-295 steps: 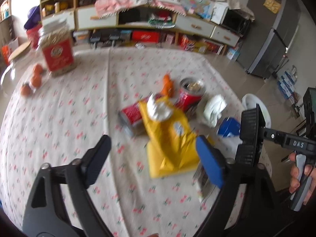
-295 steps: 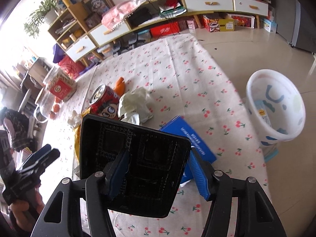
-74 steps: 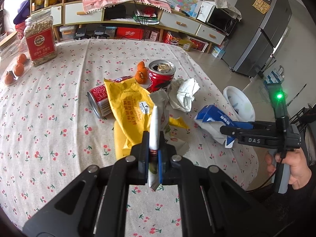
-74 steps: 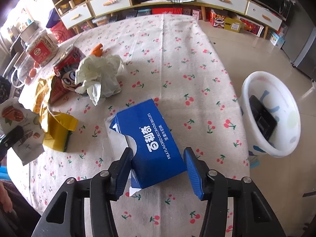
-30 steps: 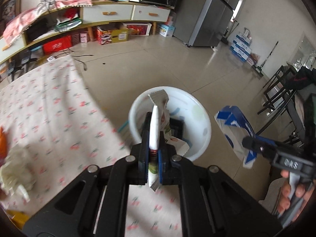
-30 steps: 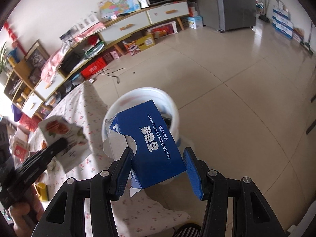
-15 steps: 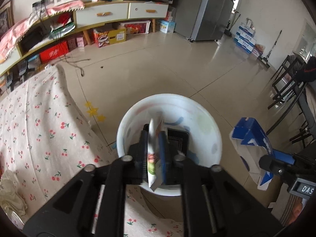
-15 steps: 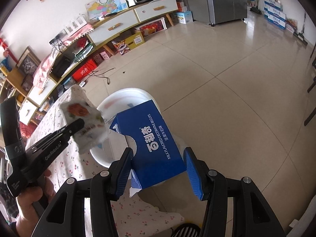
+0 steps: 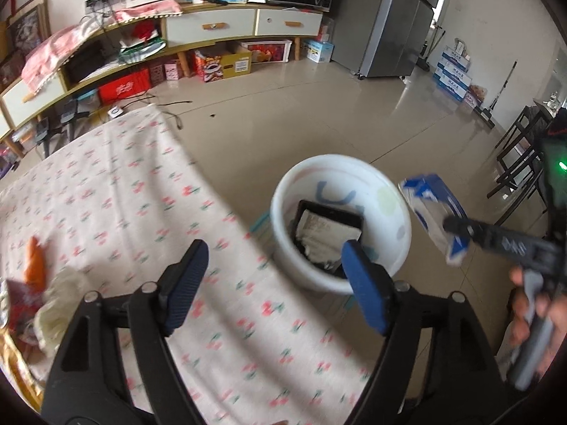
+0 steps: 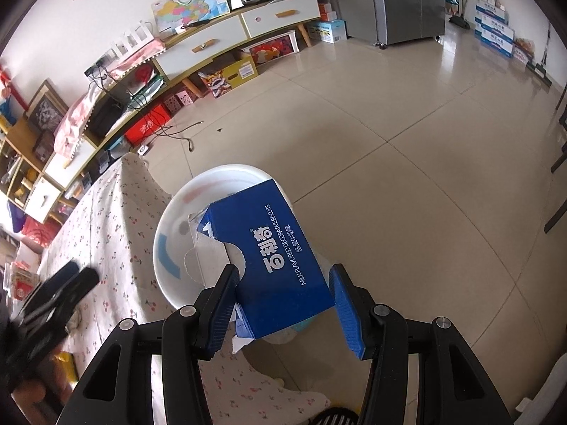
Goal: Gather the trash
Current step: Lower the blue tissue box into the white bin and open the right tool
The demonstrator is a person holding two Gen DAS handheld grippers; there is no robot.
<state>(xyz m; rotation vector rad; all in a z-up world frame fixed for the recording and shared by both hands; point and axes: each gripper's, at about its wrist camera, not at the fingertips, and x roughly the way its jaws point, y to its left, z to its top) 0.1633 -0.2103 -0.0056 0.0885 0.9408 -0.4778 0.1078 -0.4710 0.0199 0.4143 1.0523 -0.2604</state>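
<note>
Trash wrapper (image 9: 320, 228) now lies in the white bin (image 9: 283, 248): left gripper (image 9: 274, 285) jaws just spread, empty; right gripper (image 10: 283, 306) pinches the blue box (image 10: 280, 258), next to drop.

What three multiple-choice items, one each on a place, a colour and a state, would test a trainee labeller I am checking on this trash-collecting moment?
1. Where does the white bin stand?
A. on the floor beside the table
B. on the tablecloth
C. on the shelf

2. What colour is the biscuit box in the right gripper?
A. yellow
B. blue
C. red

3. How is the left gripper?
A. shut on a wrapper
B. shut on a can
C. open, nothing between its pads

Key: 1 A, the bin sits on the tiles just past the edge of the tablecloth. 2 B, the carton is blue with white lettering. 3 C, its jaws have just been opening and stand wide apart with nothing between them.
</note>
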